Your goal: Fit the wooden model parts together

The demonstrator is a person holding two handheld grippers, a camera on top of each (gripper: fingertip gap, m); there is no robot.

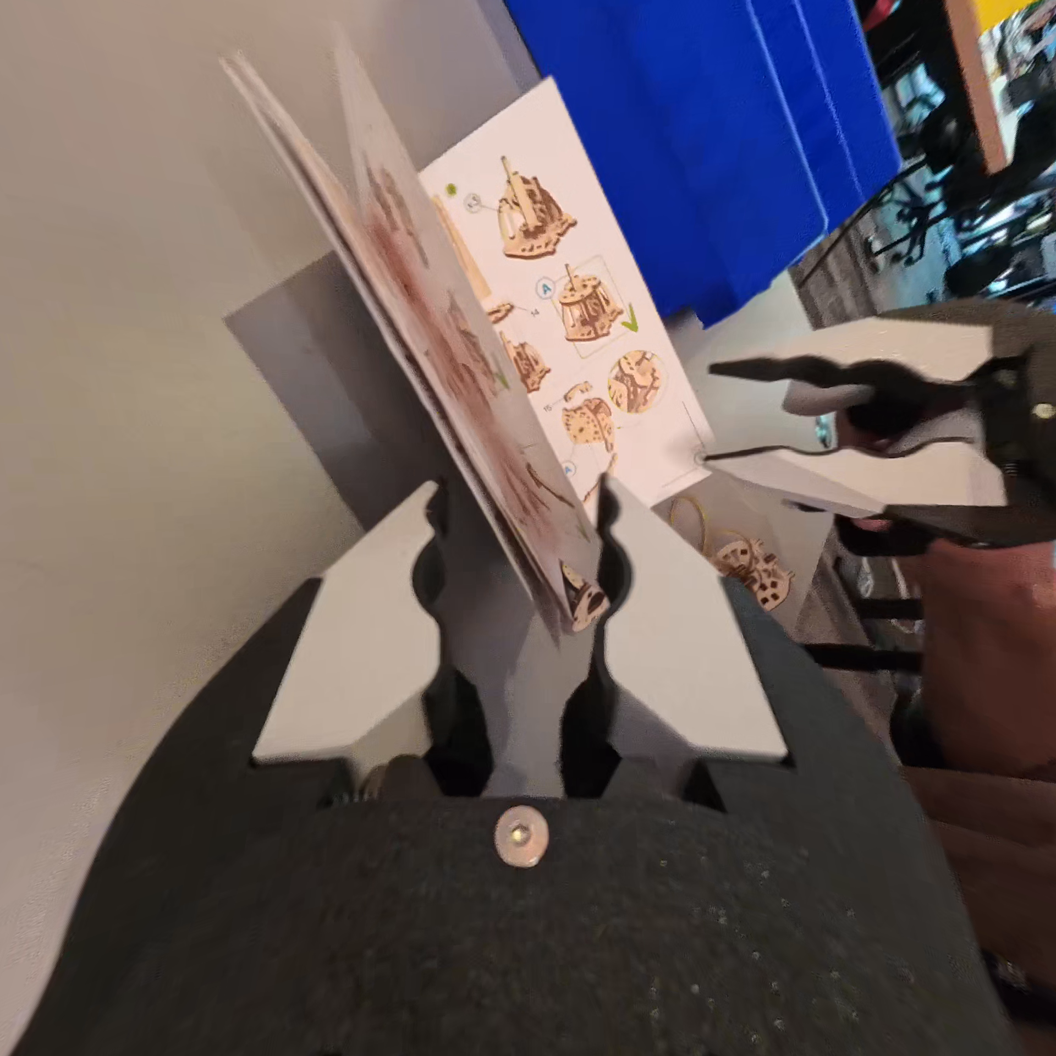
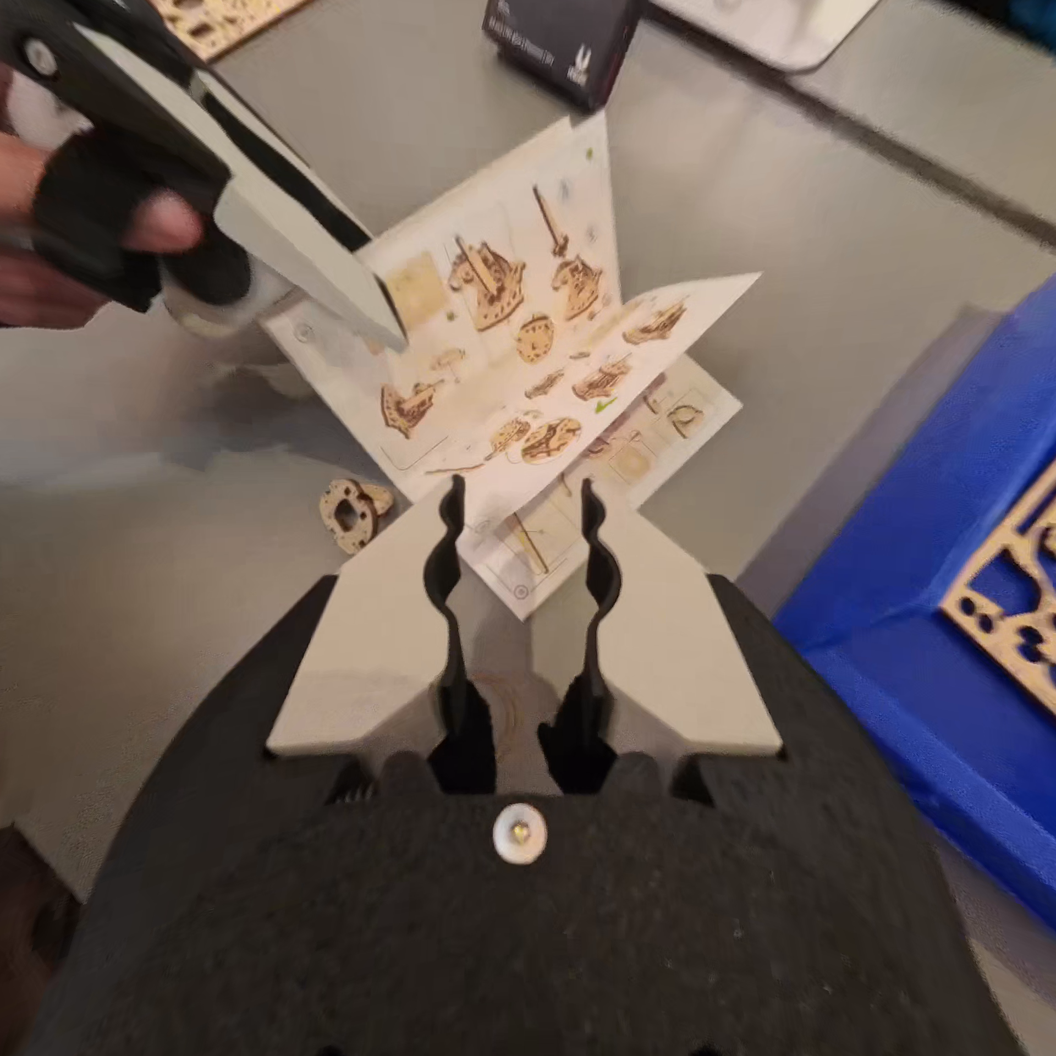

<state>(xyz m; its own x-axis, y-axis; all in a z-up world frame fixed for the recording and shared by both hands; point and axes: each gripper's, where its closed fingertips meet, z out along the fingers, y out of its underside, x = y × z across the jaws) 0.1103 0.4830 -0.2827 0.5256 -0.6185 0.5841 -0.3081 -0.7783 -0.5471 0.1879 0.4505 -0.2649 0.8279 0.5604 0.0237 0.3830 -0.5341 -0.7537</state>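
Small wooden model part [image 2: 355,514] lying on the counter [image 2: 171,571], at about ten o'clock from the right hand-held gripper [image 2: 520,491], touching neither tool. Instruction booklet [image 2: 514,366] half-open: left hand-held gripper [image 1: 517,497] parted around lifted pages, right parted and empty. Probably still consulting instructions; next, flatten the page, then reach for the part.

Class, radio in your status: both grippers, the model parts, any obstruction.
Left gripper open, straddling raised booklet pages. Right gripper open, empty. Wooden part untouched on table. Booklet in the way.
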